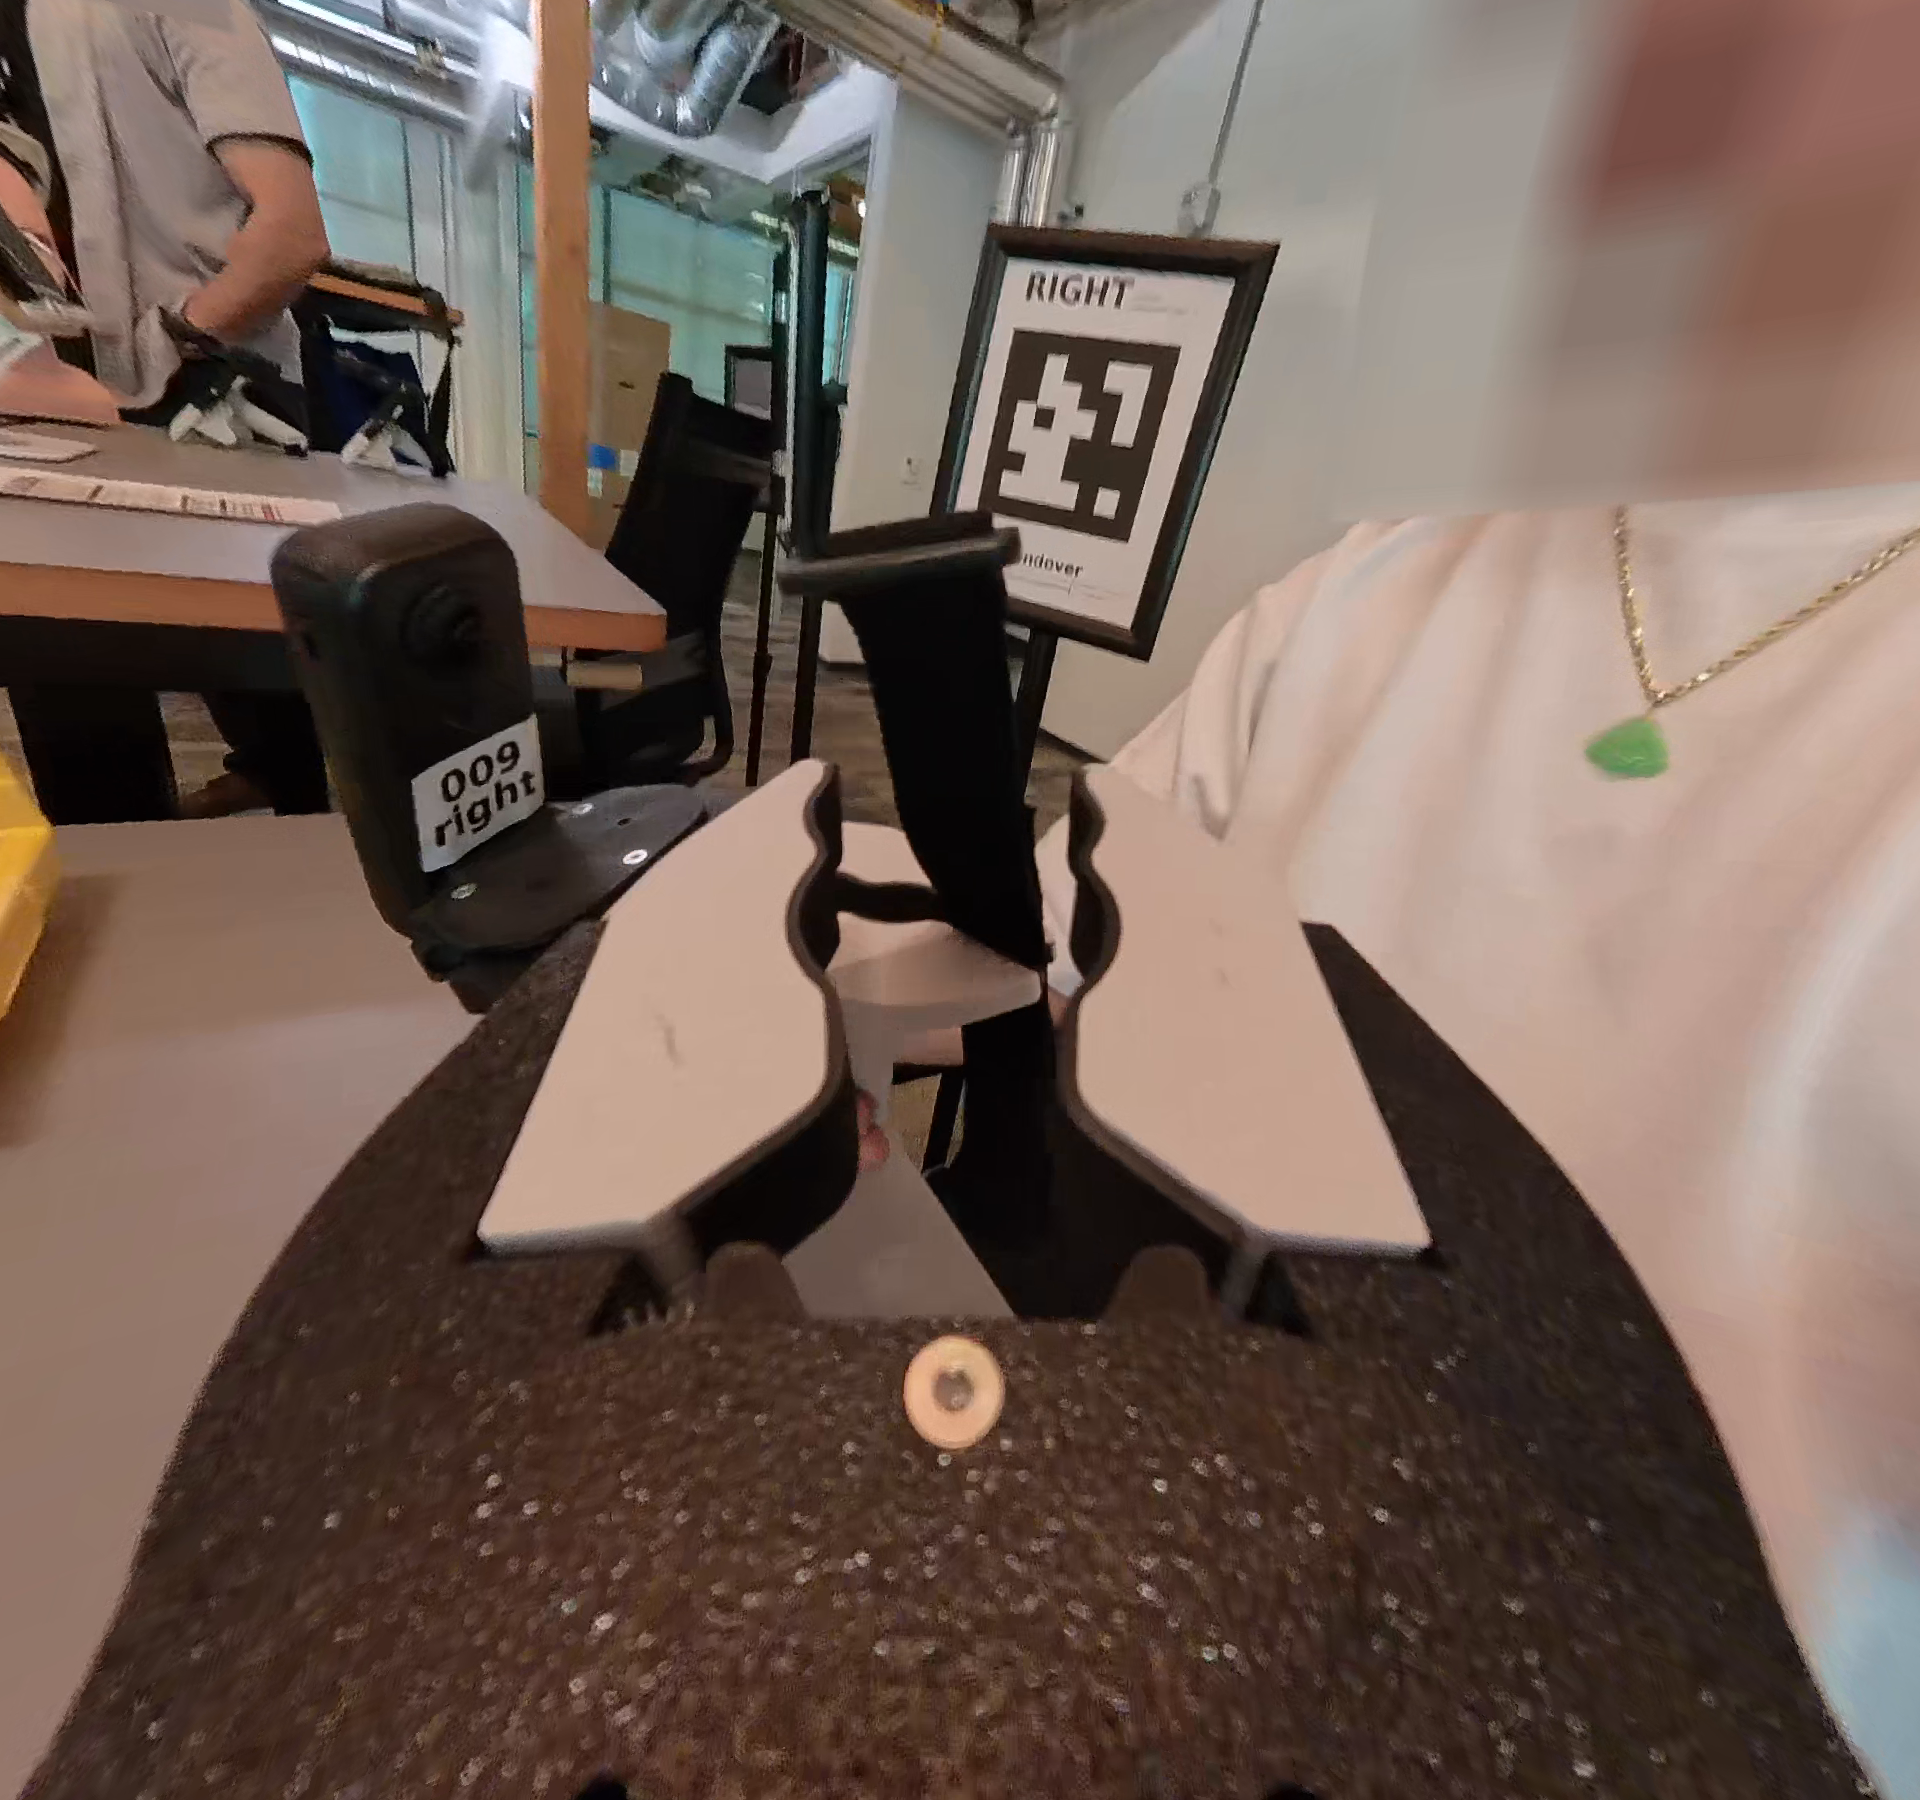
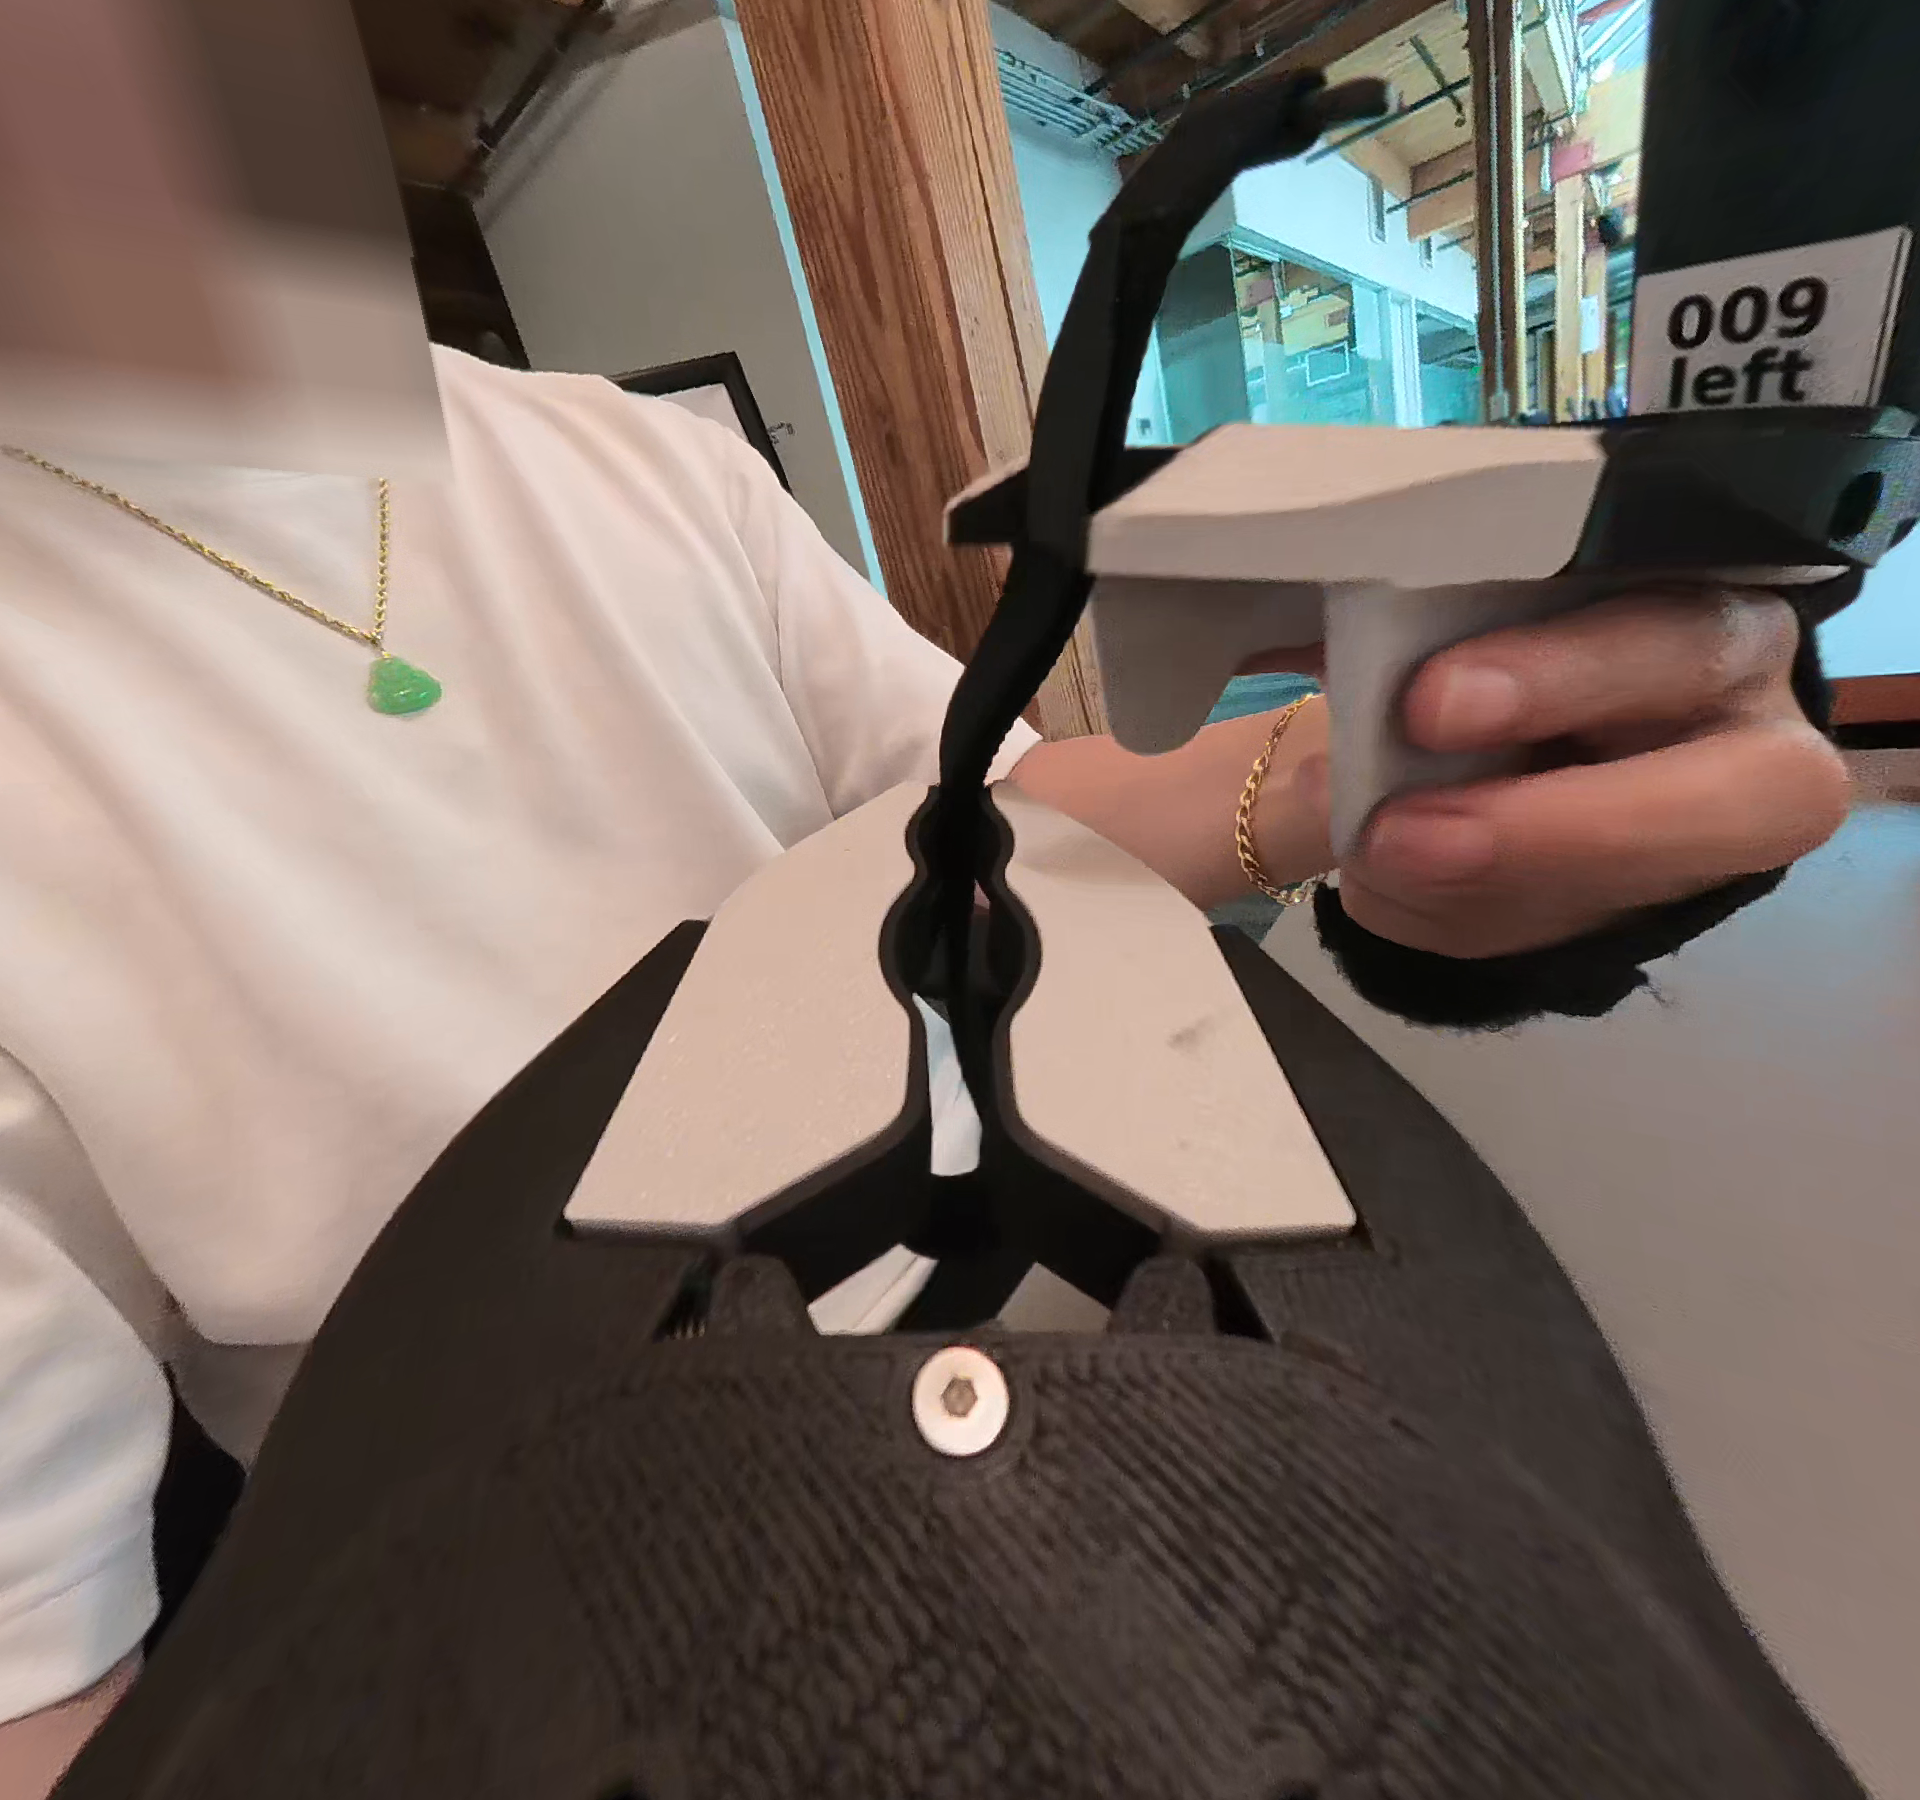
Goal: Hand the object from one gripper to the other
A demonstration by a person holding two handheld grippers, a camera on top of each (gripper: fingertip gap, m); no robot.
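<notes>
Two tongs meet in mid-air over counter (image 1: 208, 1002). Right tongs (image 2: 961, 815) clamped tight on lower end of black strap (image 2: 1091, 379). Left tongs (image 1: 951, 815) spread apart, strap (image 1: 935, 701) standing between fingers, ungripped.

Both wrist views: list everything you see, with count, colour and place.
strap: one, black, upright, centre of both views
framed sign: one, black frame, behind strap
wooden post: one, brown, background
tables: two, grey, left side
chair: one, black, by far table
yellow object: one, left edge
other person: one, at far table
necklace: one, gold, green pendant, on white shirt
left gripper: one, black-white, open around strap
right gripper: one, black-white, shut on strap
left hand: one, holding left gripper
</notes>
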